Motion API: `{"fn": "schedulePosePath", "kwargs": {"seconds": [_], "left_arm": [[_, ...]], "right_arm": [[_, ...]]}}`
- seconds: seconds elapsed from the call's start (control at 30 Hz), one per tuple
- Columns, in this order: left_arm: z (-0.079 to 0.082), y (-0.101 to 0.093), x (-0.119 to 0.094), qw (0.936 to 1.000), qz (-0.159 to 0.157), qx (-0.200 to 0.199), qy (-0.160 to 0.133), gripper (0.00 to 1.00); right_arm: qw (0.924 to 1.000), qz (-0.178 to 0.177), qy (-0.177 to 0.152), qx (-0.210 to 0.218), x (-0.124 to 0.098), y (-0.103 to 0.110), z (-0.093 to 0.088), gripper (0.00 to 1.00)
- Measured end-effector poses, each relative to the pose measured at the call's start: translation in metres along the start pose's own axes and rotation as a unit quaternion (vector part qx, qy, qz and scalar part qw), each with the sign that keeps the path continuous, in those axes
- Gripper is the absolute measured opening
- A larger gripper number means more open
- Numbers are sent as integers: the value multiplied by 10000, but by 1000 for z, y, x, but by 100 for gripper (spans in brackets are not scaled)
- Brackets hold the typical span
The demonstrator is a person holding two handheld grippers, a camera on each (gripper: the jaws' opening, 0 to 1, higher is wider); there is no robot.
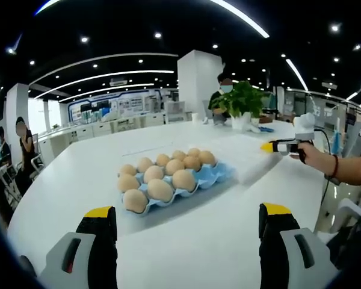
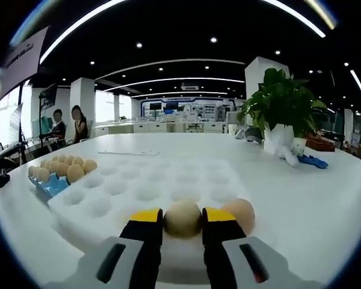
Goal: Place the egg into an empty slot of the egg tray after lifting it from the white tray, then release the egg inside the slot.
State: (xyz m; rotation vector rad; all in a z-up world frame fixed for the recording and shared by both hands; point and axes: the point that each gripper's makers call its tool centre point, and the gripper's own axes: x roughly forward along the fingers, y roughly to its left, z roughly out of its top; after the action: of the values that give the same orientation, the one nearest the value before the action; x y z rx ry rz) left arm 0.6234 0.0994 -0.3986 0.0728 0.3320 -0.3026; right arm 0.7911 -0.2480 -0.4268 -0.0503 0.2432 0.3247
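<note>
Beige egg, long axis unclear, pinched by right gripper jaws.

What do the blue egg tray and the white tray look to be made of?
Blue egg tray: likely thin moulded plastic, from its smooth, faintly glossy scalloped cups, though dyed pulp is possible. White tray: probably foam, being thick, matte and soft-edged around its round dimples. Neither is certain.

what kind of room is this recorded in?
Probably an open-plan office or showroom: a large white table with a potted plant, curved ceiling light strips and counters at the back. The right gripper is shut on an egg over the white tray.
</note>
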Motion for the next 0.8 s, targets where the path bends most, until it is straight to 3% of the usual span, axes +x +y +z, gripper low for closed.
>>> {"fn": "schedulePosePath", "kwargs": {"seconds": [0.2,0.8], "left_arm": [[1,-1,0,10000,4,-32,-29,100],[1,2,1,10000,30,-4,-11,100]], "right_arm": [[9999,-9,-29,97,-1,-2,0,26],[9991,-98,-198,-375,-5,3,15,26]]}}
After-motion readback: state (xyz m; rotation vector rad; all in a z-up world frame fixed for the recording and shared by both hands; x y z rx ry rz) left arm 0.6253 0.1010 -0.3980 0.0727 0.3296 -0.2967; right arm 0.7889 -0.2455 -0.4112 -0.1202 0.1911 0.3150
